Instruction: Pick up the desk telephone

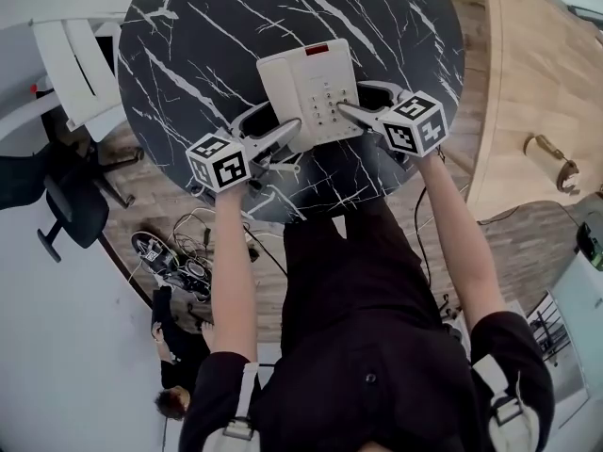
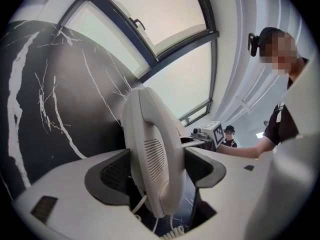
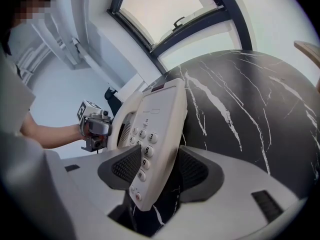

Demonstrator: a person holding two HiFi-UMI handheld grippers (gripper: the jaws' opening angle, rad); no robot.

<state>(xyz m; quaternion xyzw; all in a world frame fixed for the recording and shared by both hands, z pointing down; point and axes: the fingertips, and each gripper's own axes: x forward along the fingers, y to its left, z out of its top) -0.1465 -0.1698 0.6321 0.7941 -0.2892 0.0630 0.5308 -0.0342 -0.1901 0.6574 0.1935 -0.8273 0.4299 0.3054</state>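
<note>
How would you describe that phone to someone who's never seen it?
Find the round, white-veined black table. Near its close edge lies a cream desk telephone, handset along its left side, between the left gripper and the right gripper. Its red window and number keys set it apart from those marker-cubed tools.

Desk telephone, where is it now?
In the head view the desk telephone lies on the black marble table by its near edge, between the left gripper and right gripper.

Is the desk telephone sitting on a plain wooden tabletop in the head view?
No, the telephone sits on a round black tabletop streaked with white marble-like veins.
</note>
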